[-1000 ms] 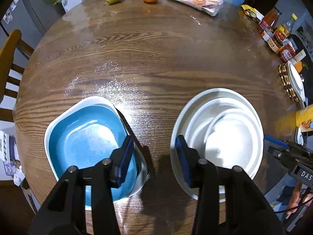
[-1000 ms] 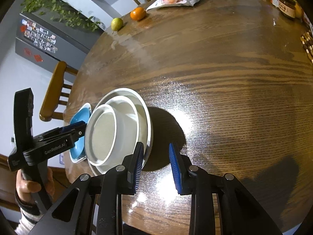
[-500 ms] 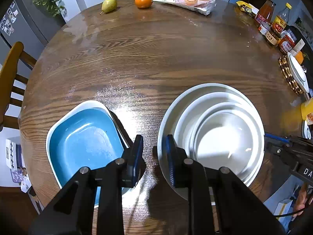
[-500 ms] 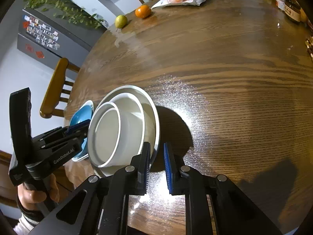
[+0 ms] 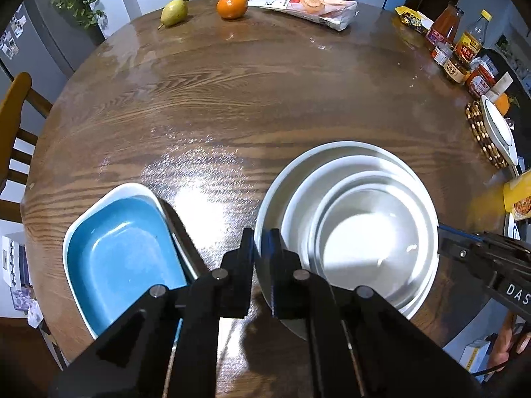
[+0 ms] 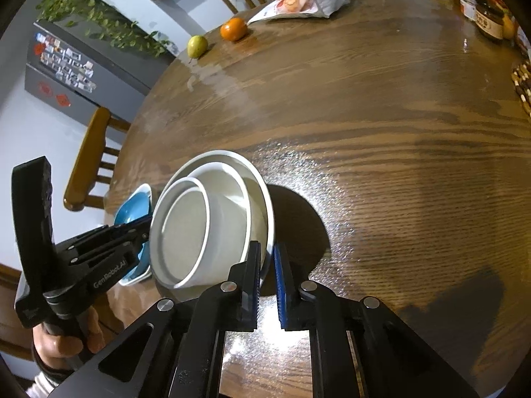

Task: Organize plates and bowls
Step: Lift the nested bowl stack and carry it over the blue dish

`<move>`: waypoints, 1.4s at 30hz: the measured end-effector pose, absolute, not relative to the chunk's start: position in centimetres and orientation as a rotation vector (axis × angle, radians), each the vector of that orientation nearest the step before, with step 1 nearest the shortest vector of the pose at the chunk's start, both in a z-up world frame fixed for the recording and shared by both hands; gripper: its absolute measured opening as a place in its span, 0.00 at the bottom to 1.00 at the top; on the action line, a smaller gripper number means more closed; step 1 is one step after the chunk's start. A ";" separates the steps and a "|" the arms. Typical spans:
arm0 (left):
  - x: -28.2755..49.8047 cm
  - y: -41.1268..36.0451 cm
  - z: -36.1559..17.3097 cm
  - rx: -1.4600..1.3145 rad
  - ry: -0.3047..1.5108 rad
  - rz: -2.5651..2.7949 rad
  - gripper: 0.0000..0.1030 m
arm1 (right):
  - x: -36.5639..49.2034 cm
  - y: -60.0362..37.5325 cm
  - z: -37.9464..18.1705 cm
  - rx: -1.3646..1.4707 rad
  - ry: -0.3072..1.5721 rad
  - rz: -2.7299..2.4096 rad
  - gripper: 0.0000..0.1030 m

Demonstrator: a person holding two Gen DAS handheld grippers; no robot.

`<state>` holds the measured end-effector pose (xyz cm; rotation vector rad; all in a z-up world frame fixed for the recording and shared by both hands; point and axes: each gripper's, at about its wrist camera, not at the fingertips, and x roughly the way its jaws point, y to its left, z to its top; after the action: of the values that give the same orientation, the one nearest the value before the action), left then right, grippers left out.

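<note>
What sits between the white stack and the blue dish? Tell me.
Only the left hand-held gripper, shut on the near-left rim of the large white plate. Bare wooden table otherwise separates it from the blue dish.

White nested bowls [image 5: 361,232], blue dish with white rim [image 5: 122,258], brown wood-grain table [image 5: 265,99], orange fruit [image 5: 232,6]

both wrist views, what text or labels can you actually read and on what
"GenRobot.AI": on the body of the left gripper, in the right wrist view.
"DAS": on the body of the right gripper, cut off at the frame edge in the left wrist view.
Labels on the jars and bottles: too small to read.
Print on the snack bag: too blurred to read.
Fridge magnets: unreadable.
</note>
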<state>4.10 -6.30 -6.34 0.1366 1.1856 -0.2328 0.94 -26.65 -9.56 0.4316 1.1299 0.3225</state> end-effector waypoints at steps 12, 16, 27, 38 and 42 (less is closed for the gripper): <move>5.0 -6.8 -6.4 0.126 1.174 -0.239 0.03 | 1.5 -27.1 -9.1 0.423 1.132 0.282 0.11; 5.1 -6.5 -6.4 0.119 1.171 -0.230 0.04 | 1.8 -26.7 -9.0 0.414 1.135 0.283 0.11; 5.4 -6.1 -5.5 0.112 1.133 -0.216 0.04 | 2.1 -26.4 -8.4 0.411 1.126 0.289 0.11; 5.5 -5.9 -5.1 0.107 1.119 -0.218 0.04 | 1.8 -26.3 -8.0 0.414 1.121 0.285 0.11; 5.3 -5.8 -4.8 0.106 1.108 -0.214 0.04 | 1.8 -26.1 -7.7 0.410 1.114 0.289 0.11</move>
<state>5.34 -5.84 -4.78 0.1065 1.1075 -0.2142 1.85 -26.12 -7.68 0.4102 1.1138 0.2888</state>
